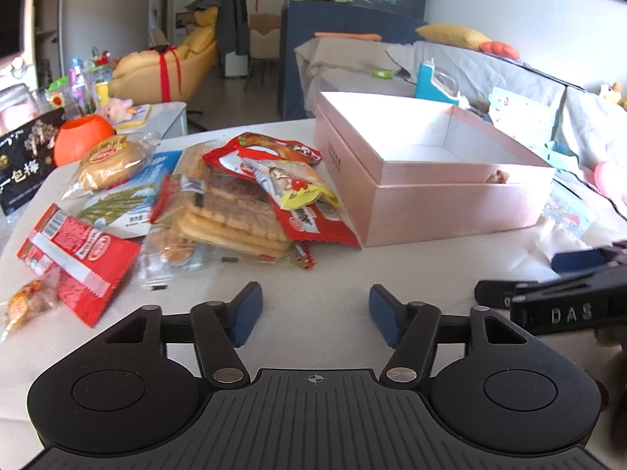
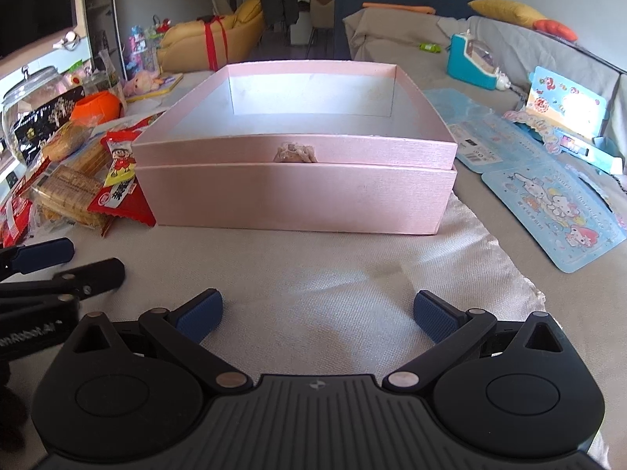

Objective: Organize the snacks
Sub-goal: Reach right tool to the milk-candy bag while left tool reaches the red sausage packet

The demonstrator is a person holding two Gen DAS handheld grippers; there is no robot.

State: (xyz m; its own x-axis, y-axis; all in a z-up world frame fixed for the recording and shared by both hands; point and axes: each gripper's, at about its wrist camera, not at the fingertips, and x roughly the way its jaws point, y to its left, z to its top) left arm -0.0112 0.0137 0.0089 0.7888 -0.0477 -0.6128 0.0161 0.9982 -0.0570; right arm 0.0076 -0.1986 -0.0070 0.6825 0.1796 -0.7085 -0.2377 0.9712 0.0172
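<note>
A cloth-covered table (image 2: 313, 274) is seen from two gripper cameras. A large pink box (image 2: 298, 196) is set near the table's middle, open at the top, with nothing seen inside it; a small brownish tuft (image 2: 296, 154) is fixed to its front wall. Against the box's left side a heap of snacks (image 1: 219, 199) is spread toward the table's left edge: a clear pack of crackers (image 1: 235, 215), red packets (image 1: 82, 258), a yellow packet (image 1: 294, 184) lying on top, and a wrapped bun (image 1: 109, 160) farther back. An orange pot (image 1: 82, 137) is placed behind the bun. Blue cartoon cards (image 2: 556, 219) are laid right of the box. The left gripper (image 1: 315, 313) is held low over bare cloth in front of the snacks, fingers spread apart, nothing between them. The right gripper (image 2: 317, 315) is held before the box, fingers likewise wide apart and empty.
</note>
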